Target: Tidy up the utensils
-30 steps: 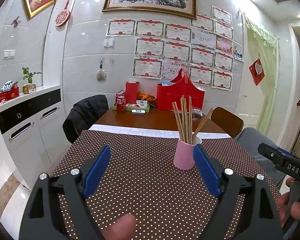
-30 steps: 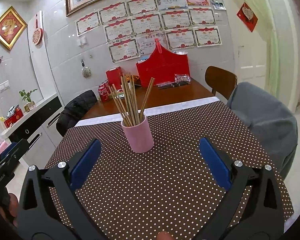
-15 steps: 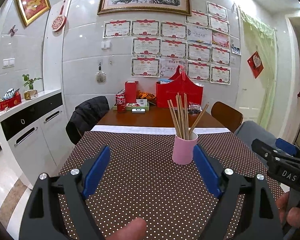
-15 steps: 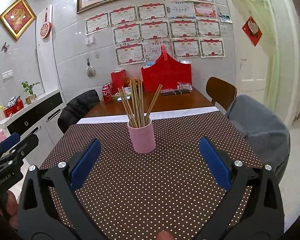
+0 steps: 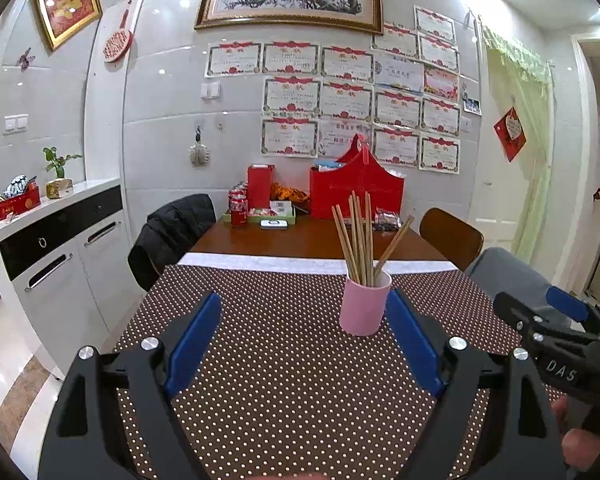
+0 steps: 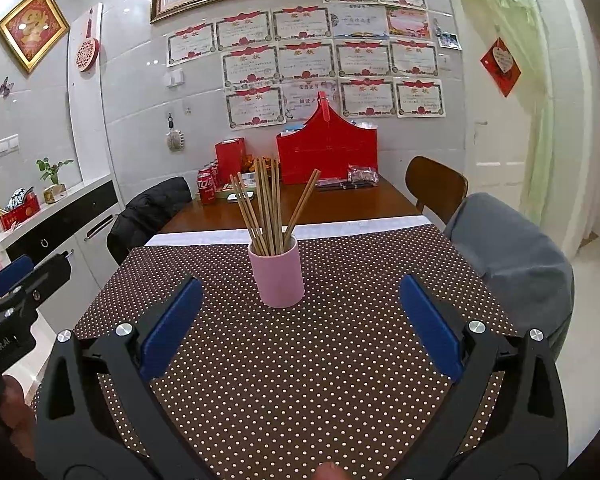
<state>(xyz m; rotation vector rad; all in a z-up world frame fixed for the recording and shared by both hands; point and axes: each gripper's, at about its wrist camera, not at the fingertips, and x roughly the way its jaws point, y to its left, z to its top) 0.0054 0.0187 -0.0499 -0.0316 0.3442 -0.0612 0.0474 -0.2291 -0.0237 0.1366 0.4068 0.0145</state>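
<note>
Both grippers' fingers (image 5: 194, 340) (image 6: 428, 322) released, pink cup (image 6: 277, 272) of chopsticks (image 6: 266, 204) on dotted tablecloth (image 6: 320, 380), tiled wall (image 6: 140, 92) behind.

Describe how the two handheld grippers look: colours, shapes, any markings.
Both match: black plastic frames with triangular cut-outs, silver bolt heads at the joints, and long blue pads lining the fingers. The left gripper carries white "GenRobot.AI" lettering on its side, seen from the right wrist; the right gripper shows "DAS". No cables or sleeves visible.

Wooden table (image 6: 340, 204), brown polka-dot tablecloth (image 6: 300, 360), pink cup (image 6: 278, 276) of chopsticks (image 6: 268, 204) upright
</note>
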